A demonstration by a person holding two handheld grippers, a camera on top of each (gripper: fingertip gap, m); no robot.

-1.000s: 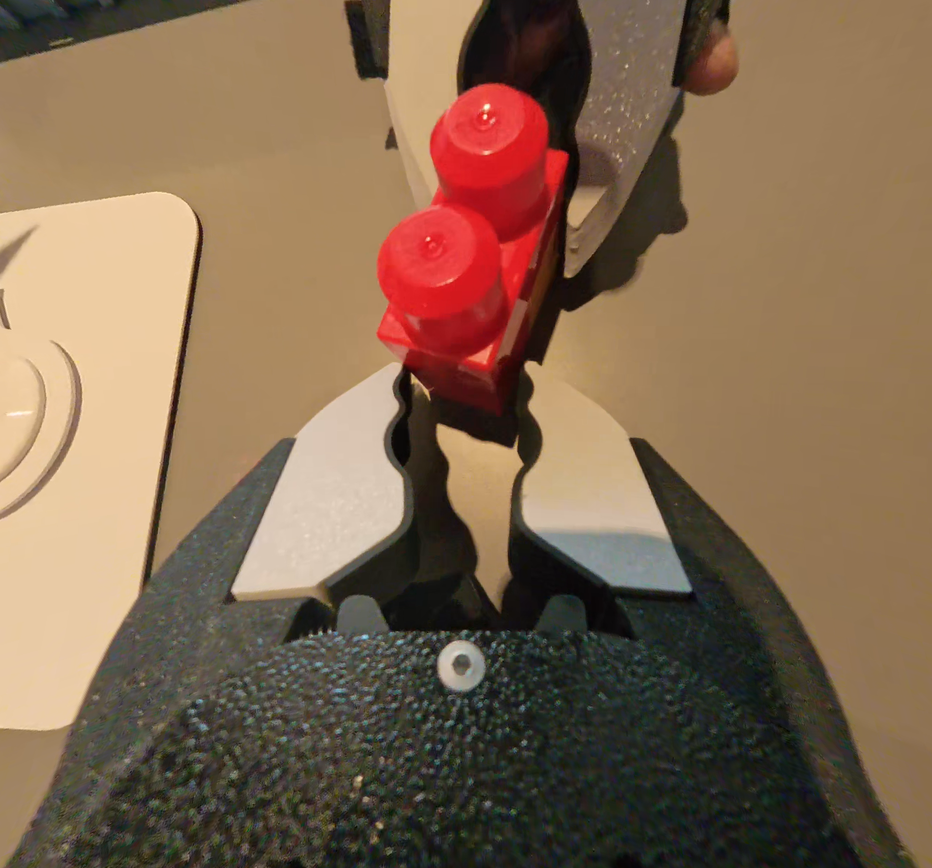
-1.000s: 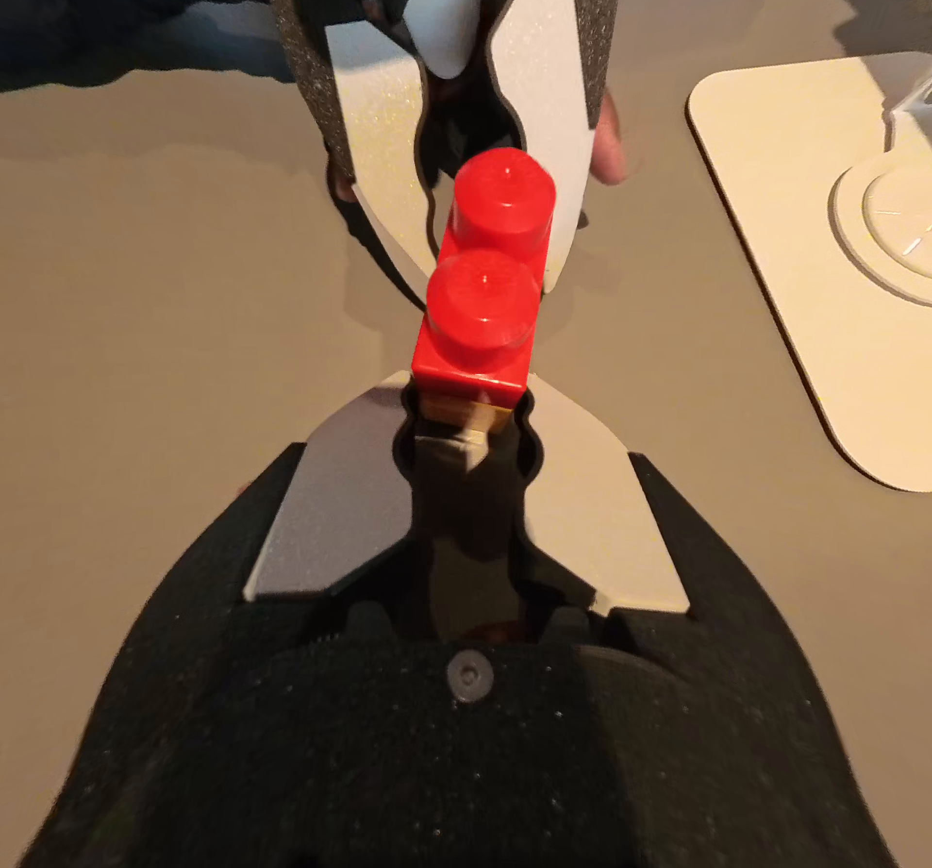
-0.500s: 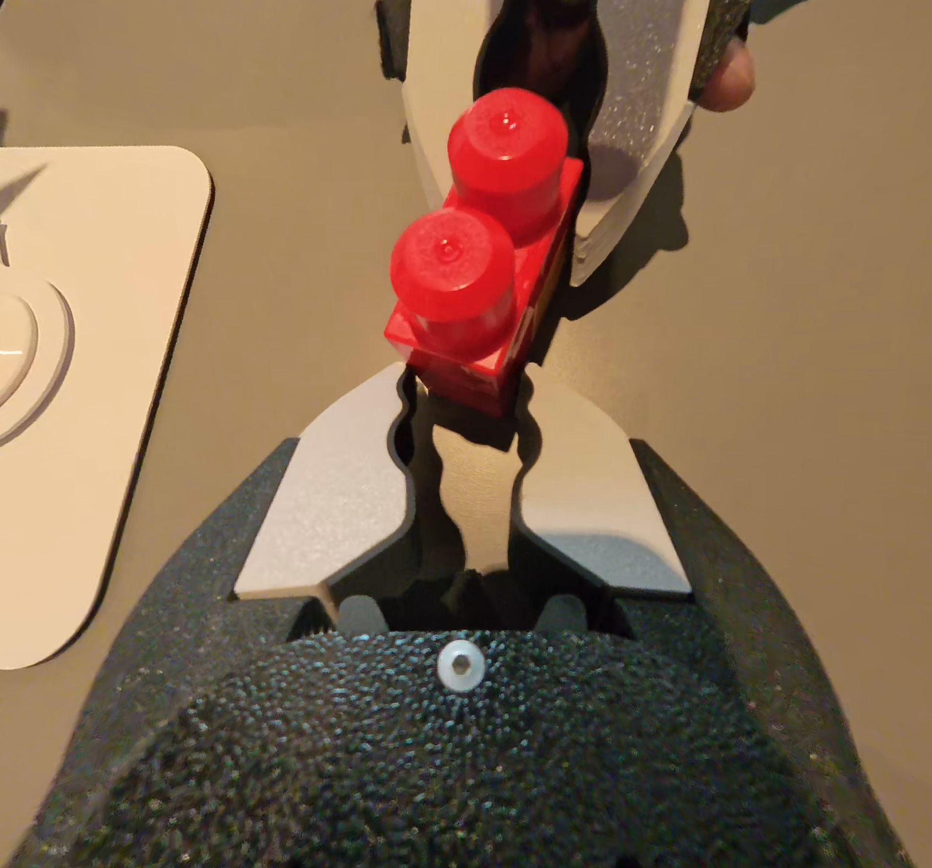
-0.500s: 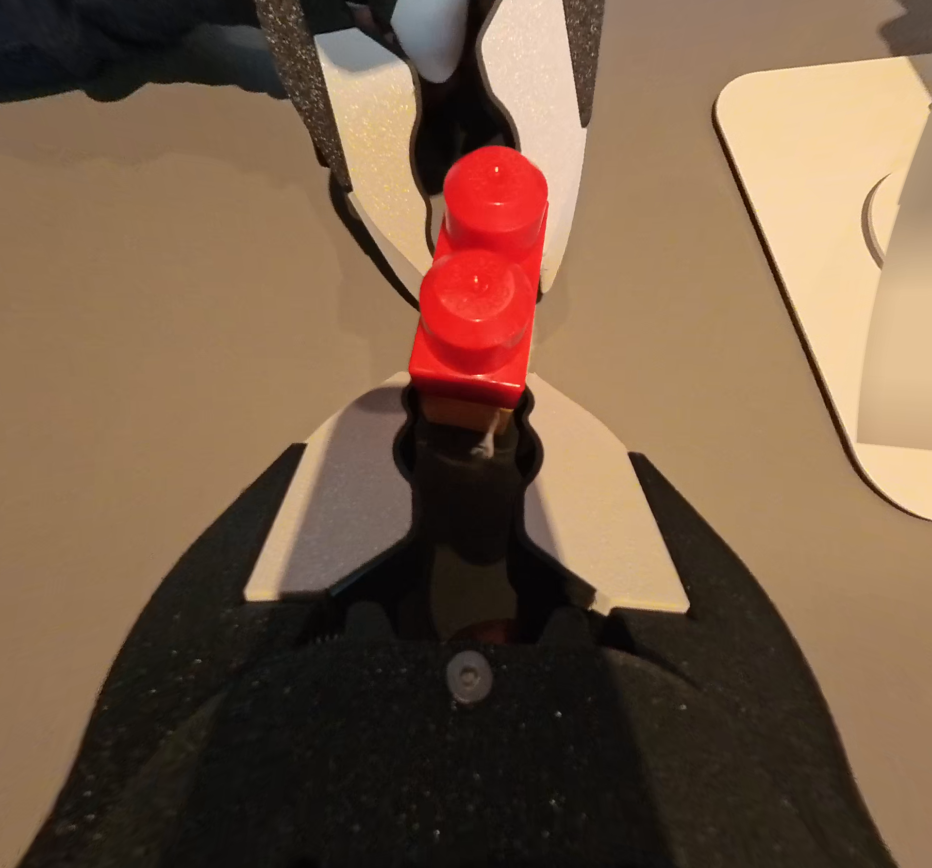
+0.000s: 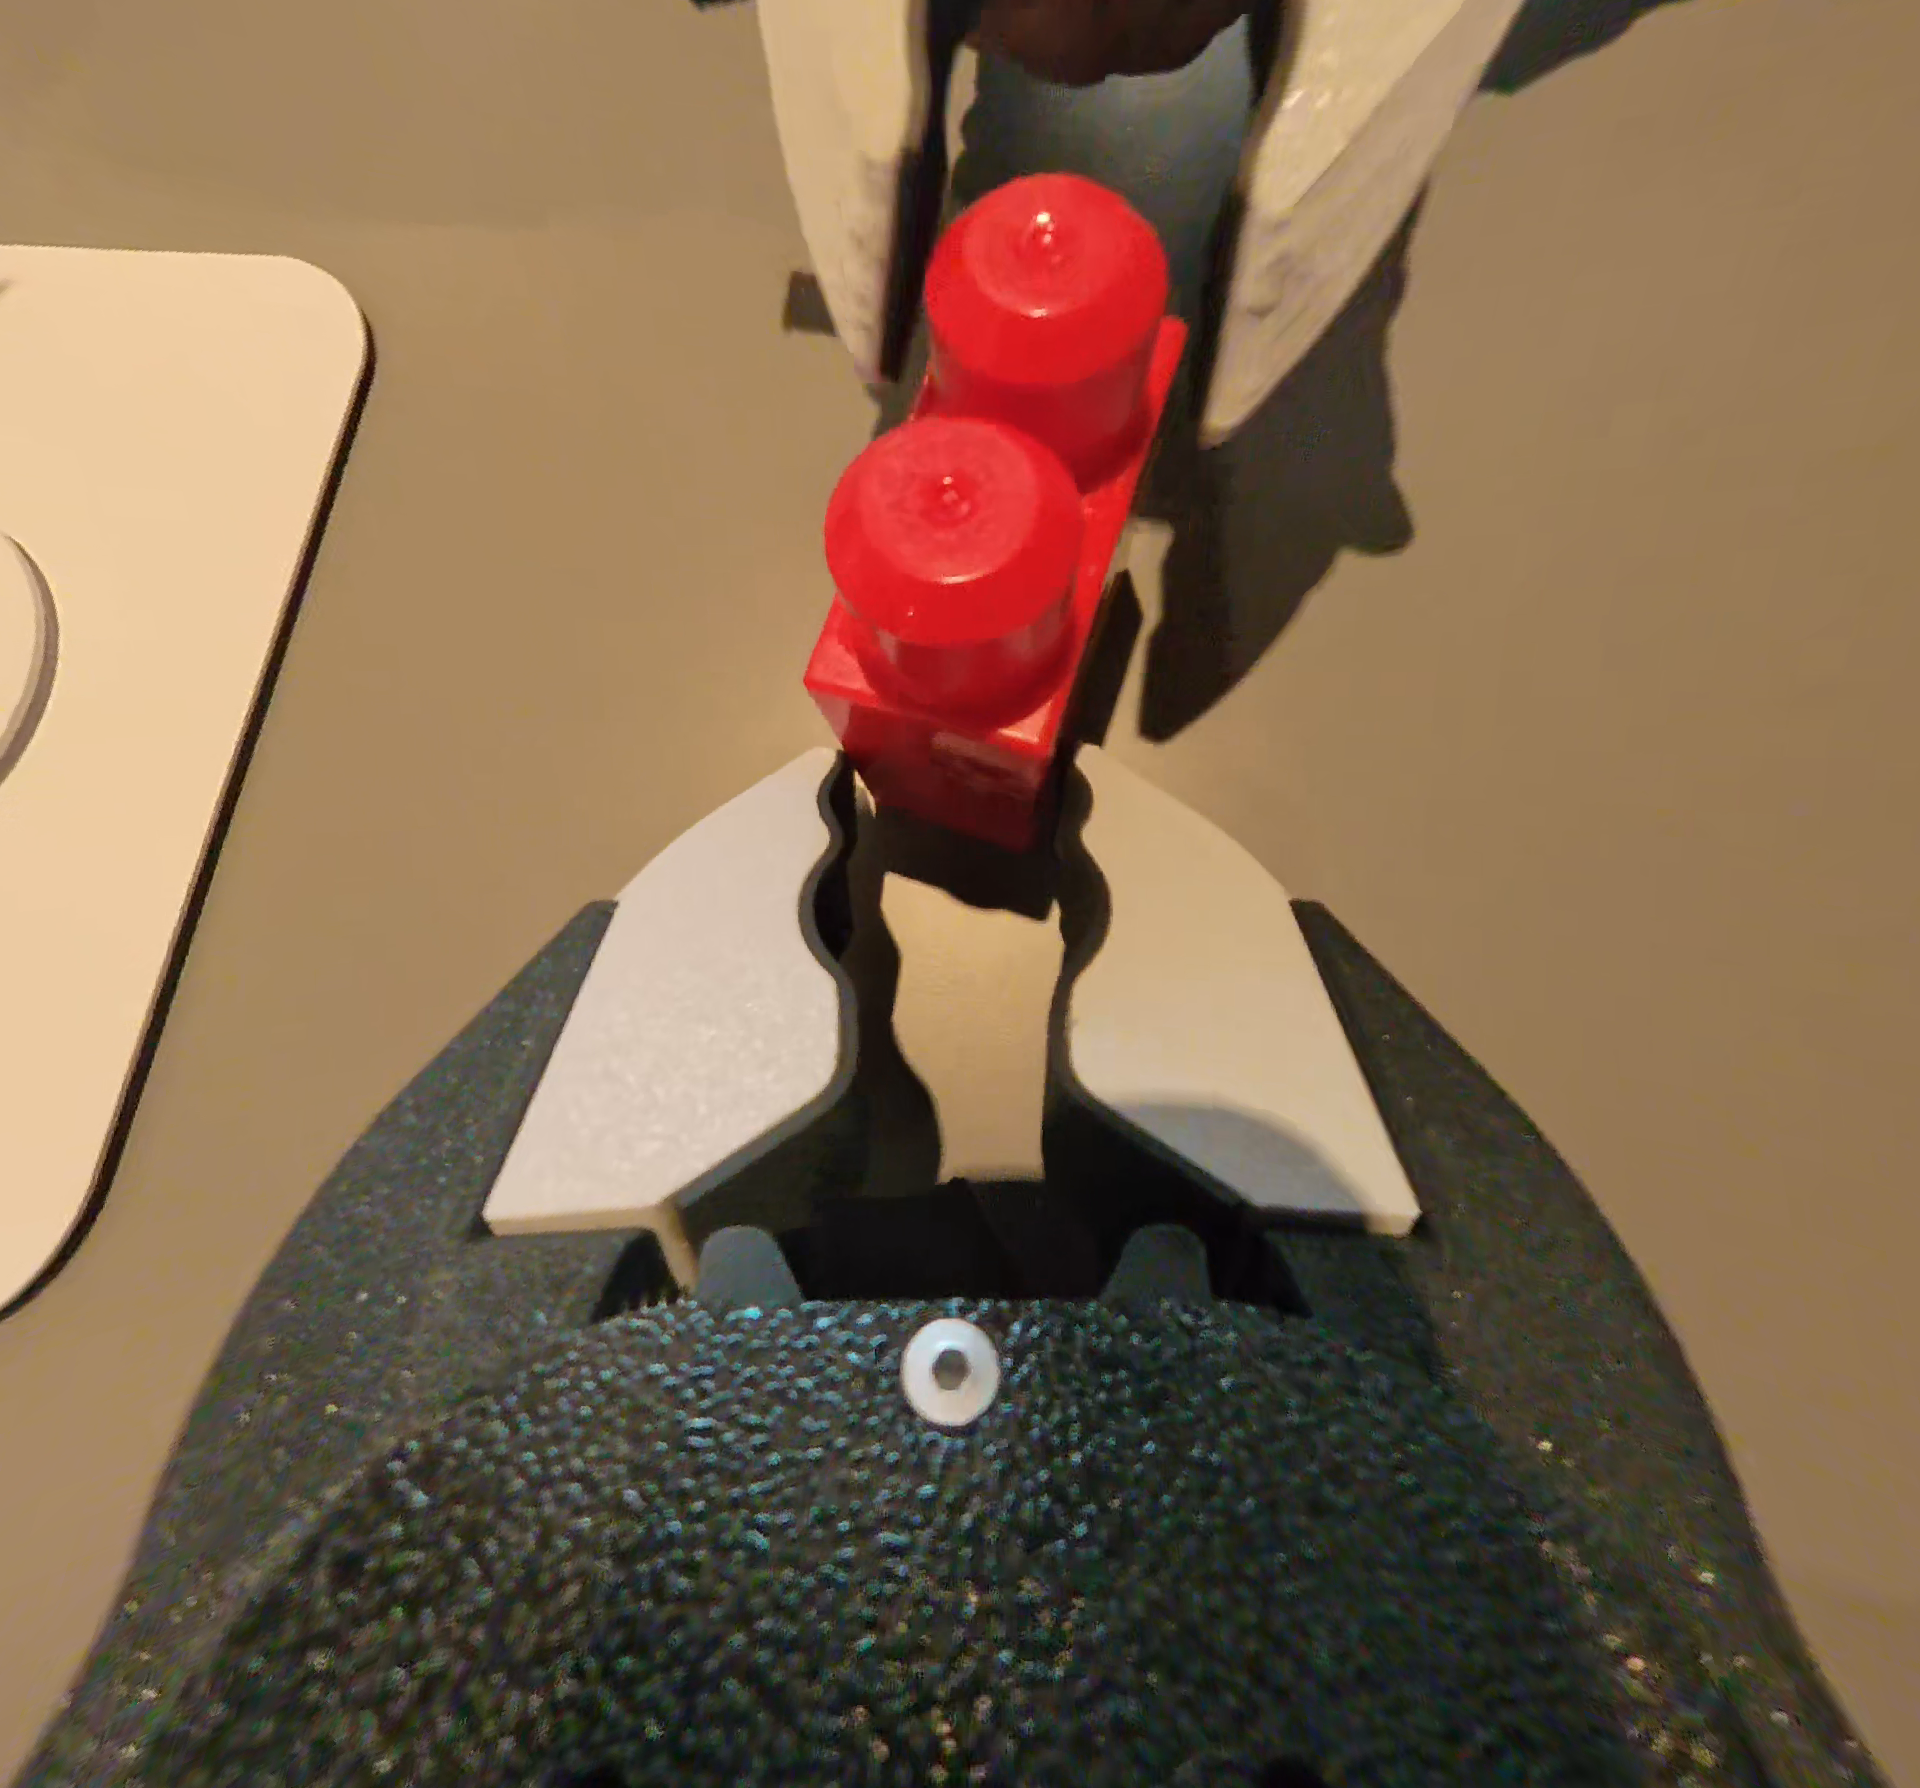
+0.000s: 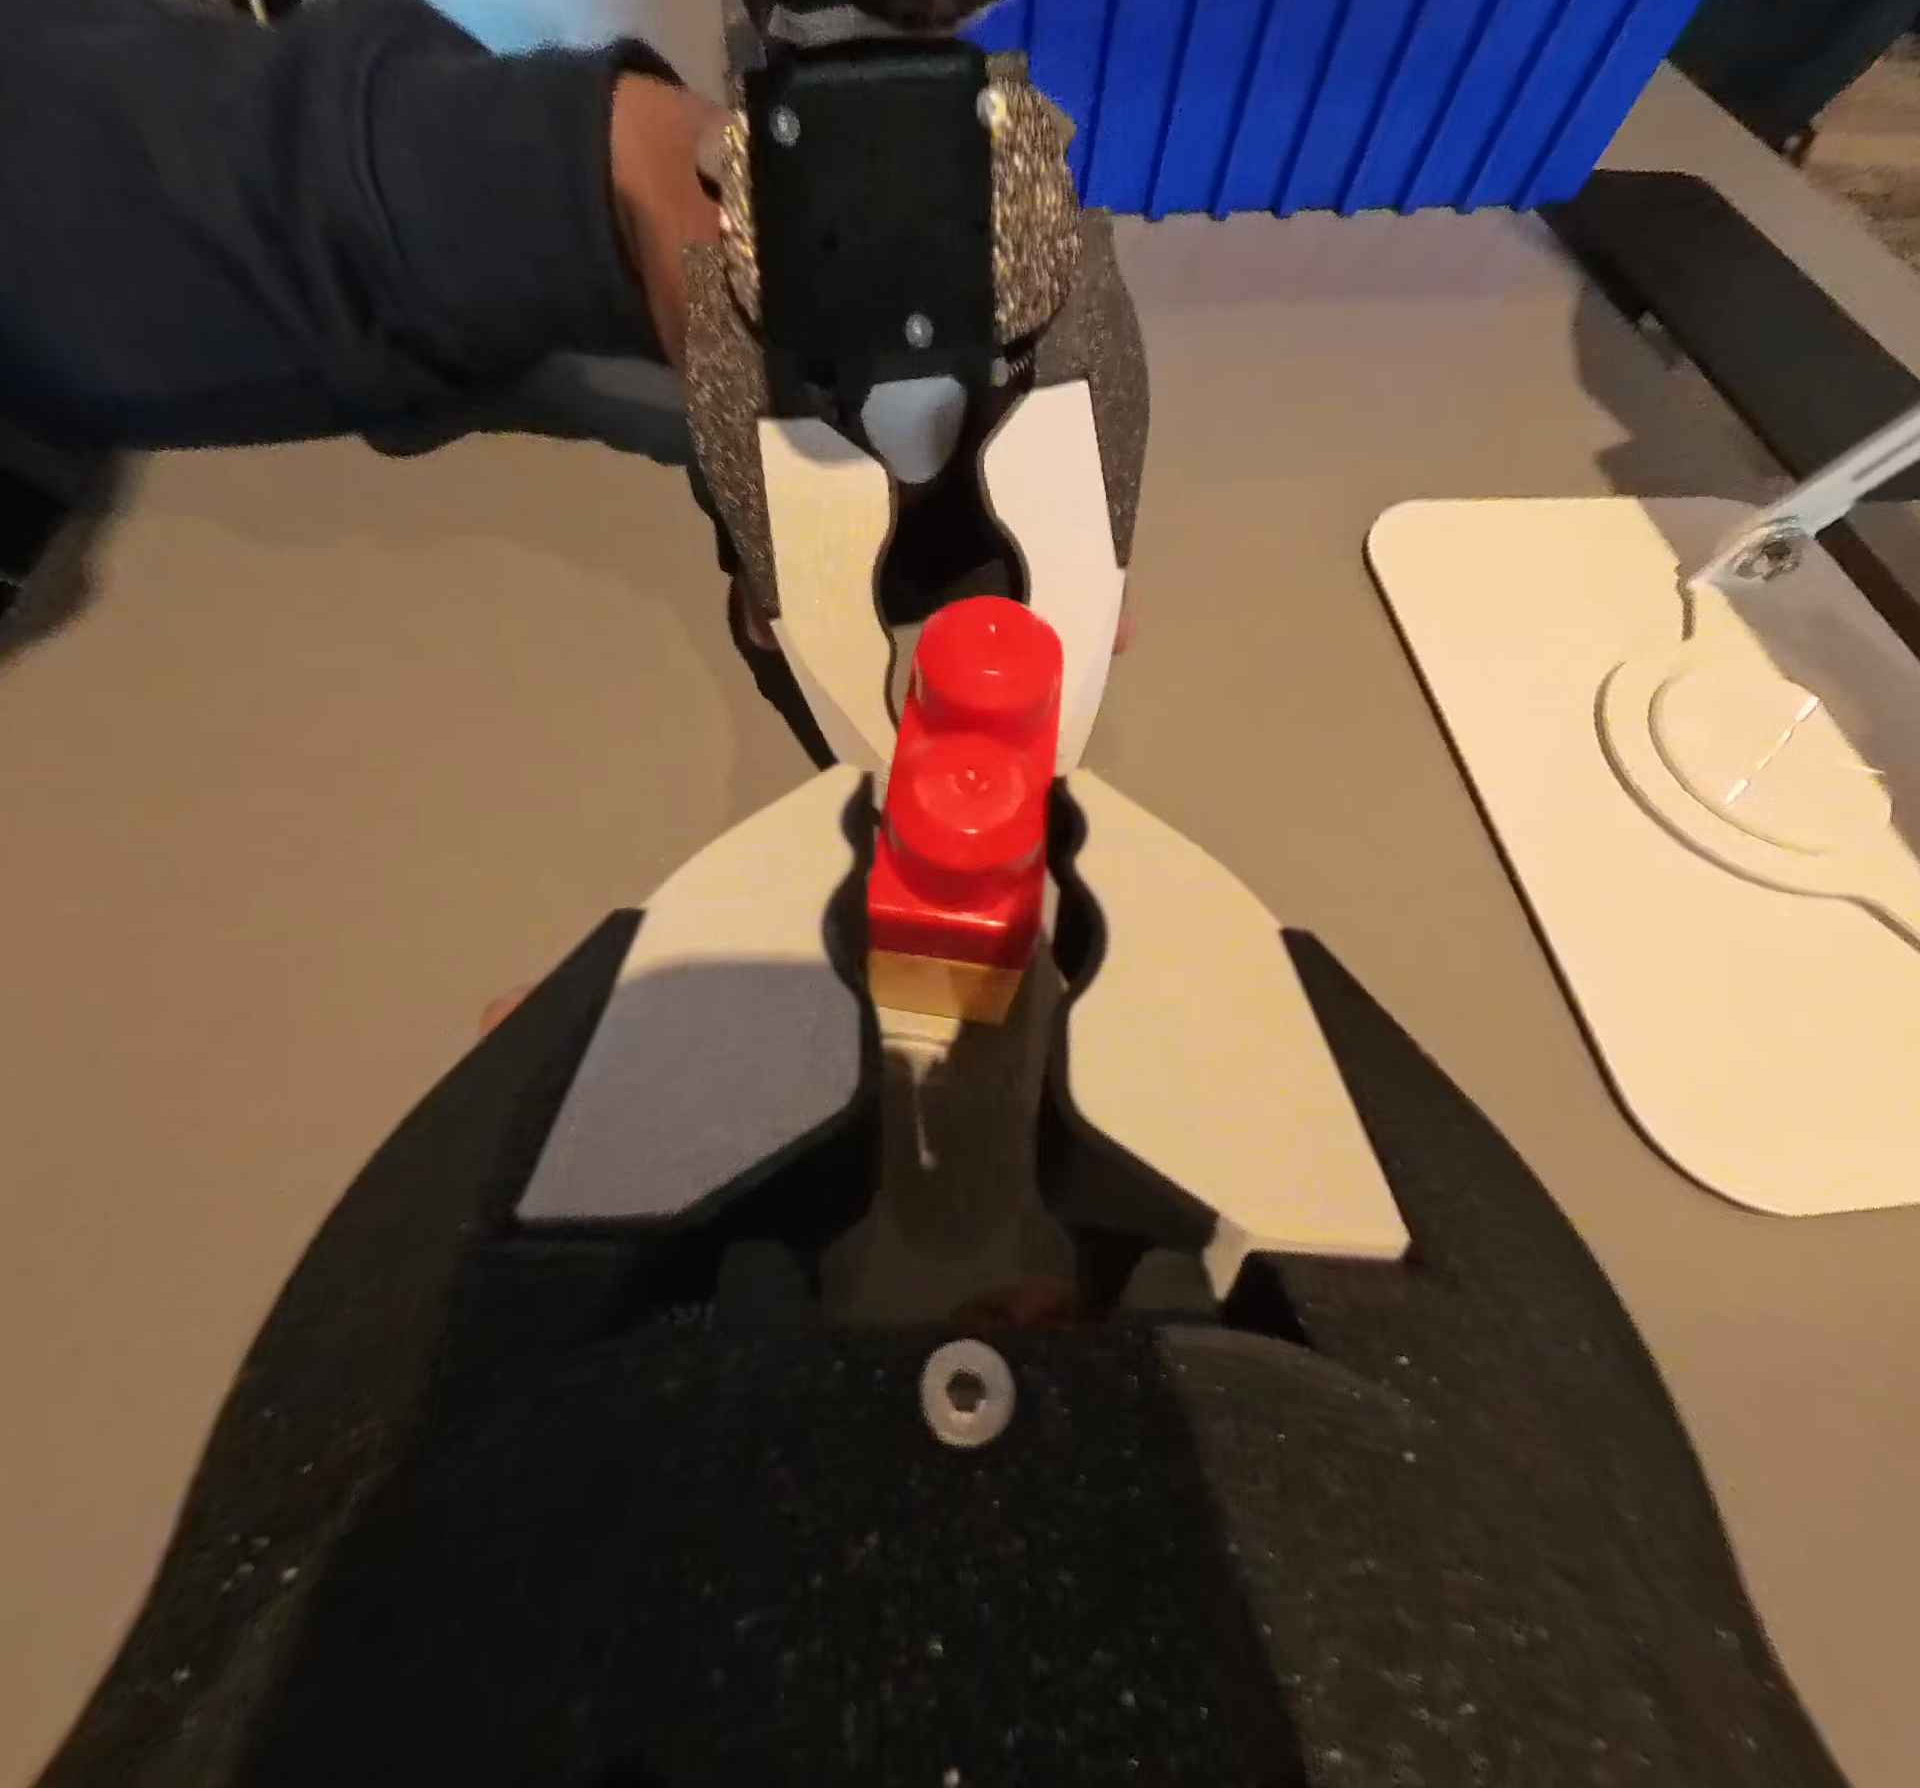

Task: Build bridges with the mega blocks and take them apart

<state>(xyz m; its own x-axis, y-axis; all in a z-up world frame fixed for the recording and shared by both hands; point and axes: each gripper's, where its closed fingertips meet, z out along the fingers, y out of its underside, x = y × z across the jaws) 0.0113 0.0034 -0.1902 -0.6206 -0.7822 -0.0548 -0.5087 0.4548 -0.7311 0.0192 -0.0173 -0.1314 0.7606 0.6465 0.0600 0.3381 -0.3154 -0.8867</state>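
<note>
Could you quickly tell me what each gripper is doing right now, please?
Left gripper: closed on one end of the red block.
Right gripper: closed on the red block's other end; a yellow block sits beneath.

The lower part of the red block (image 5: pixel 961 585) is hidden in the left wrist view; its near end sits between the tips of the left hand-held gripper (image 5: pixel 951 788), so the grip surfaces cannot be seen. The right hand-held gripper (image 5: pixel 1049 388) is cut off by the top edge there. In the right wrist view a tan piece (image 6: pixel 945 985) shows under the red block (image 6: pixel 966 803), but what it is cannot be told, and below it all is dark. The blue bin (image 6: pixel 1371 45) is cut by the top edge and blurred. The pale base plate (image 6: pixel 1558 803) runs out at the right edge of the worktop (image 6: pixel 364 751).
</note>
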